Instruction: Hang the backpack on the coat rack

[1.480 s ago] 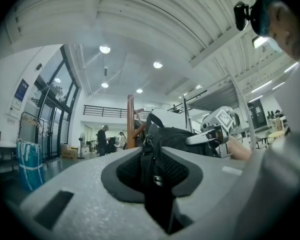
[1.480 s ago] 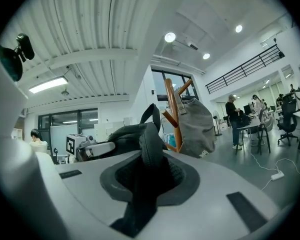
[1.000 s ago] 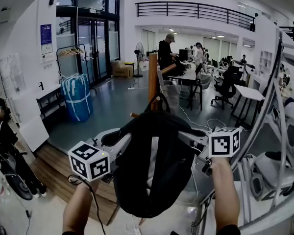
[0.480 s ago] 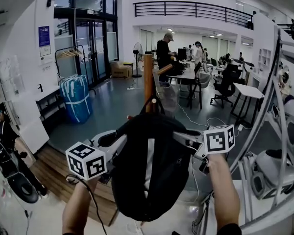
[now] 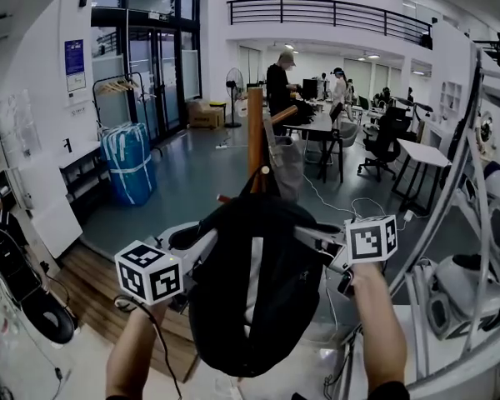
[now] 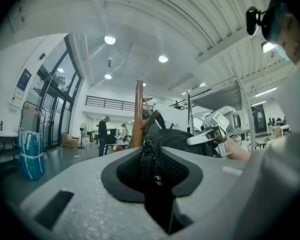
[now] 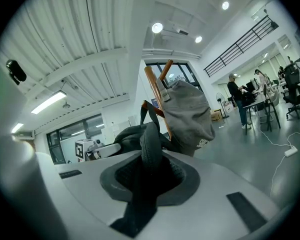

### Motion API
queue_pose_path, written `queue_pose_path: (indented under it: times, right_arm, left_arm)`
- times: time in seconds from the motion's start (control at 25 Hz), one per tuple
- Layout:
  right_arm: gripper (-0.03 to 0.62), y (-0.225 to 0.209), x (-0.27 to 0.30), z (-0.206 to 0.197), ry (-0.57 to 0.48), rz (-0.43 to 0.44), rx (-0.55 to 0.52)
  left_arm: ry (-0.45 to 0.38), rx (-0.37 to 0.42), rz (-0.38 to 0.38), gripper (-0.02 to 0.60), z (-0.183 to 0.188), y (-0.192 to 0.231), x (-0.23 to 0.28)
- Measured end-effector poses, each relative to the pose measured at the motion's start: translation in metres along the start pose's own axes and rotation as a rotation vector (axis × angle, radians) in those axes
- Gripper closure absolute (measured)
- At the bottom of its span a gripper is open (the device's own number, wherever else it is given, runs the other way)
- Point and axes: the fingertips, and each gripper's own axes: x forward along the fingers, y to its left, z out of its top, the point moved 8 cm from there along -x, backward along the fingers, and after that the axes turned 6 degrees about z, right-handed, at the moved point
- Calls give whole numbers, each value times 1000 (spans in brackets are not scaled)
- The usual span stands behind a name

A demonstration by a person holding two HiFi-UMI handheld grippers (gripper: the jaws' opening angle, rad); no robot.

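Hanging just in front of the coat rack (image 5: 255, 132), the backpack (image 5: 254, 294) is held up by you; fingers of your left gripper (image 5: 202, 242) and right gripper (image 5: 313, 235) each clamp a strap.

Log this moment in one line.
left claw: shut on backpack | right claw: shut on backpack | backpack: in front of rack

Head view overhead; gripper views close around backpack (image 5: 293, 294)
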Motion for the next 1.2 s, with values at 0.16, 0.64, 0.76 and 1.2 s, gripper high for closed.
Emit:
queue_pose_path:
  times: [0.16, 0.64, 0.76, 1.2]
  right_arm:
    - [539, -1, 5, -2, 5, 5, 7]
    - [539, -10, 12, -7, 17, -6, -1]
    - [539, -12, 16, -9, 26, -14, -6]
    - [539, -18, 25, -16, 24, -31, -10]
  left_arm:
    - [4, -1, 4, 497, -2, 5, -1]
    - [20, -18, 10, 497, -14, 19, 9]
    - [27, -31, 12, 497, -19, 24, 13]
    - [33, -24, 36, 497, -31, 35, 22]
